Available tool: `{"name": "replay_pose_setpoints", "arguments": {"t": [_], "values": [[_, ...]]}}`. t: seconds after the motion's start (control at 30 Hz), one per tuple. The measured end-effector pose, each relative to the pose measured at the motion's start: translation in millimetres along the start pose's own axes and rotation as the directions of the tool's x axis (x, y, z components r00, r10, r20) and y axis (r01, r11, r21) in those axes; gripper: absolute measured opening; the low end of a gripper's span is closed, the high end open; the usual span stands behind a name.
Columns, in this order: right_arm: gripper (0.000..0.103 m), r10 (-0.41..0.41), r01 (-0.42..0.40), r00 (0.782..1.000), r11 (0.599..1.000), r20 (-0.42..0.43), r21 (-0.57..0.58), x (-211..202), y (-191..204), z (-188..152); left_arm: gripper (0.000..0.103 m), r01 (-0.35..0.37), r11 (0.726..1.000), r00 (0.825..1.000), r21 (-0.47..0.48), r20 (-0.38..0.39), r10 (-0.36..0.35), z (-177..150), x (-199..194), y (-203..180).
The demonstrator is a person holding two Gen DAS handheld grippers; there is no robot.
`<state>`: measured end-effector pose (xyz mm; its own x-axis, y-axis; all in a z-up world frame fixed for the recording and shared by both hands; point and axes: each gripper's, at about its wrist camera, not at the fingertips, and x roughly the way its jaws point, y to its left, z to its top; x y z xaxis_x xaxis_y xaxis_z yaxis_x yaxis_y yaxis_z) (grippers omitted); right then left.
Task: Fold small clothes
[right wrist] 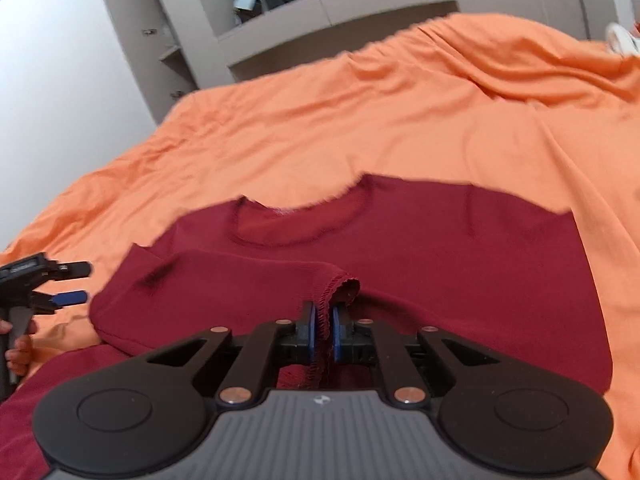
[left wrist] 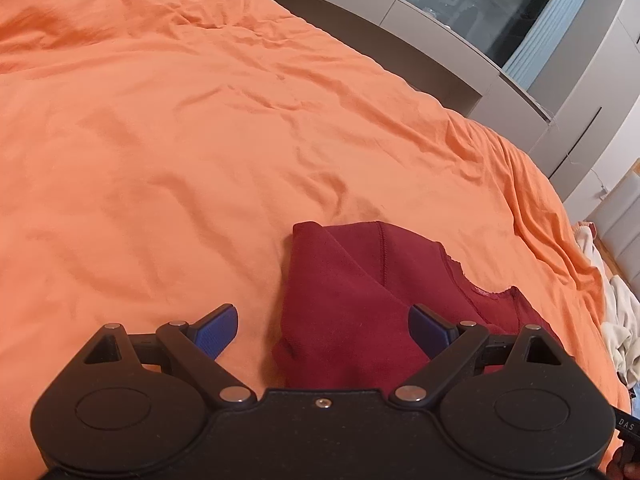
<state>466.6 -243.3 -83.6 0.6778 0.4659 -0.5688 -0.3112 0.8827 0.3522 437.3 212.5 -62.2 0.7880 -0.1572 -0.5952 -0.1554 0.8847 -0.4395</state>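
Right tool [right wrist: 324, 330] pinches red shirt [right wrist: 400, 240] hem — left tool [left wrist: 324, 330] wide open.

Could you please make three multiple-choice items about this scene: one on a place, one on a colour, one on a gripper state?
1. Where does the red shirt lie?
A. on the orange bed cover
B. on a wooden chair
C. inside a drawer

2. What colour are the gripper pads?
A. green
B. blue
C. white

3. What state is the right gripper in?
A. wide open above the cover
B. out of sight
C. shut on a hem of the shirt

Answers: 1 A, orange cloth surrounds the shirt on all visible sides. 2 B, blue pads show on the left gripper and on the right one. 3 C, stitched hem fabric is pinched between its closed pads, while the left one stands open.
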Motion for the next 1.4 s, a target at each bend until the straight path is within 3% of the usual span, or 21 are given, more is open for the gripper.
{"name": "replay_pose_setpoints", "arguments": {"t": [0.37,0.5,0.67,0.83,0.93,1.13,1.27,1.4], "values": [[0.01,-0.01,0.01,1.0,0.999,-0.012,0.051,6.7,-11.5,-3.9,0.093,0.035,0.997,0.997,0.073,-0.074,-0.029,-5.5,9.5,-9.1],[0.011,-0.008,0.009,1.0,0.998,-0.015,0.058,7.1,-12.4,-3.0,0.092,0.036,0.992,0.992,0.12,-0.127,-0.021,-12.4,16.1,-15.6],[0.01,0.017,-0.018,1.0,0.997,0.013,0.074,-1.1,-10.4,2.8,0.094,0.005,0.988,0.991,0.157,-0.132,0.016,-14.9,-1.8,-18.4],[0.009,0.141,-0.16,0.985,0.966,0.1,0.205,-24.1,-13.9,21.4,0.097,-0.079,0.936,0.984,0.342,-0.121,0.128,-23.7,-15.8,-34.2],[0.009,0.19,-0.222,0.968,0.952,0.162,0.212,-42.1,-8.7,35.3,0.097,-0.053,0.906,0.98,0.421,-0.151,0.128,-33.1,-10.2,-43.9],[0.009,0.251,-0.294,0.936,0.944,0.248,0.152,-72.2,8.9,55.8,0.095,-0.02,0.818,0.971,0.575,-0.184,0.154,-54.6,9.5,-64.0],[0.009,0.24,-0.278,0.936,0.953,0.258,0.123,-77.9,12.9,60.4,0.089,-0.039,0.82,0.975,0.57,-0.159,0.157,-53.0,14.3,-61.7],[0.009,0.216,-0.254,0.948,0.956,0.233,0.148,-73.8,7.1,54.0,0.079,-0.122,0.84,0.978,0.529,-0.078,0.192,-44.4,13.3,-55.6]]}}
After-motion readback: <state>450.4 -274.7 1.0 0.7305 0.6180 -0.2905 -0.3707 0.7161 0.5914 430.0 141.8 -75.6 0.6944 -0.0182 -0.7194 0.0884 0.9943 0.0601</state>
